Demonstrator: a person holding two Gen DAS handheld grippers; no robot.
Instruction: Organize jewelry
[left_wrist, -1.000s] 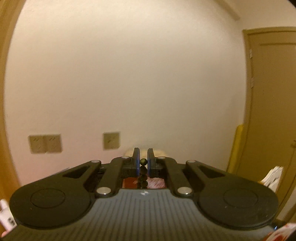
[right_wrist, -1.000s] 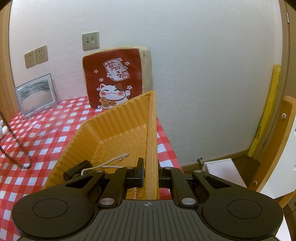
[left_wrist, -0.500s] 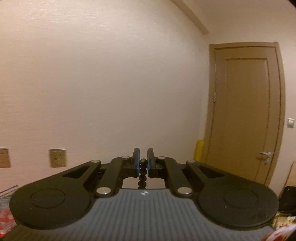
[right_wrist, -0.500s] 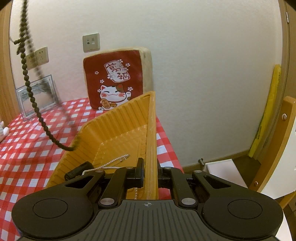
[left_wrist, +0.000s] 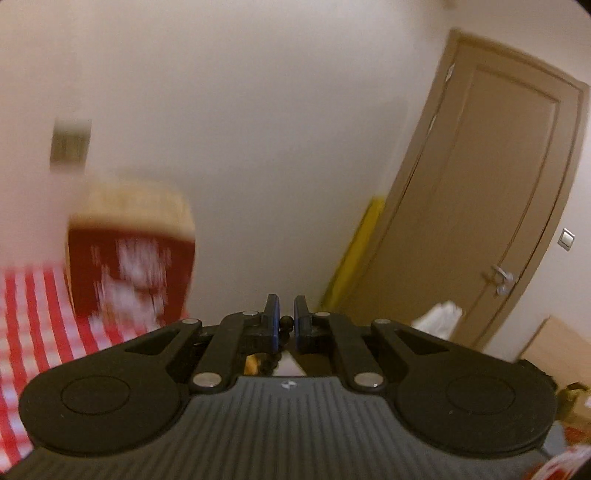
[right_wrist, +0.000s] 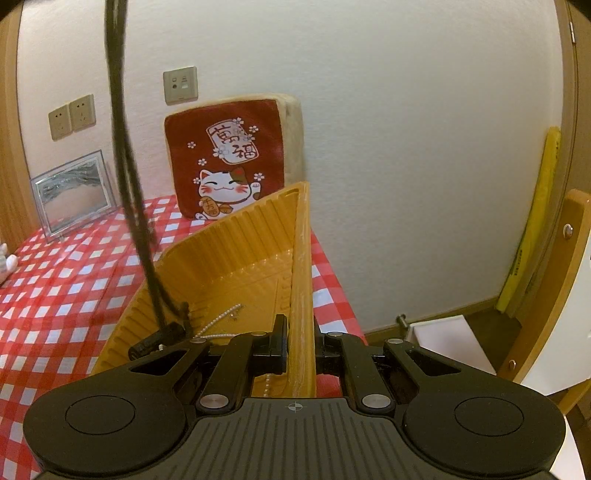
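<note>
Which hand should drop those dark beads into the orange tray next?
The left. Its gripper already pinches the dark beads, which dangle over the orange tray. The right gripper is clamped on the tray's wall, steadying it.

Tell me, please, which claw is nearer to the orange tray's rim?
Right. The right claw is shut on the orange tray rim itself; the left claw hangs apart, gripping the dark bead string.
</note>
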